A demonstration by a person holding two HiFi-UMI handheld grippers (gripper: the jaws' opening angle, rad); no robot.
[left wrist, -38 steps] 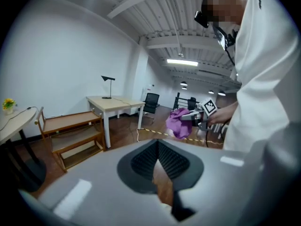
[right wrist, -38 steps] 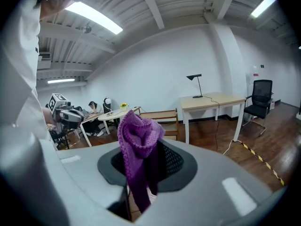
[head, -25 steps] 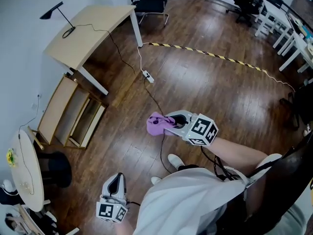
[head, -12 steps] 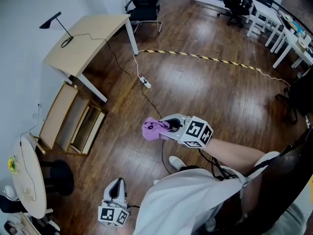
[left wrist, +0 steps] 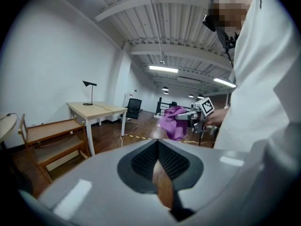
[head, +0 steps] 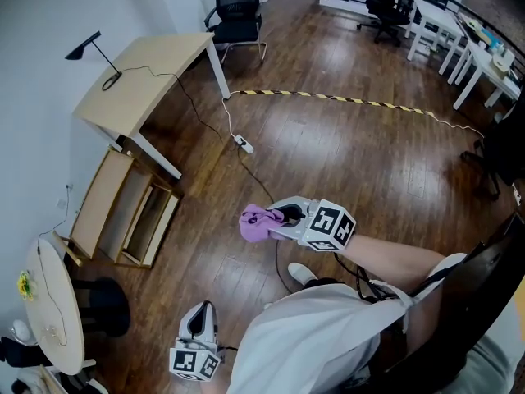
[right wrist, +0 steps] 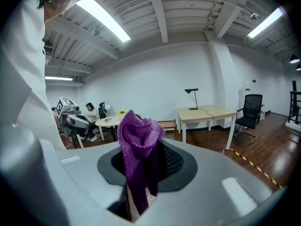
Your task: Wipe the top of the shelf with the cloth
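Note:
A purple knitted cloth [head: 254, 223] hangs from my right gripper [head: 274, 219], which is shut on it at about waist height above the wooden floor. In the right gripper view the cloth [right wrist: 137, 149] bunches up between the jaws and drapes down over them. The low wooden shelf [head: 100, 194] stands against the left wall, well away from both grippers; it also shows in the left gripper view [left wrist: 49, 127]. My left gripper [head: 199, 312] hangs low at my side, pads together with nothing in them. In the left gripper view the right gripper [left wrist: 188, 119] with the cloth [left wrist: 172, 122] is ahead.
A light wooden desk [head: 152, 68] with a black lamp [head: 86, 46] stands beyond the shelf. A cable and power strip [head: 244, 145] and yellow-black tape [head: 344, 99] lie on the floor. A round white table [head: 51, 302] and black stool [head: 102, 306] are at the near left.
The whole view has shifted a little as I move; my right gripper with the cloth has drifted slightly left and down. The left gripper stays low at my side.

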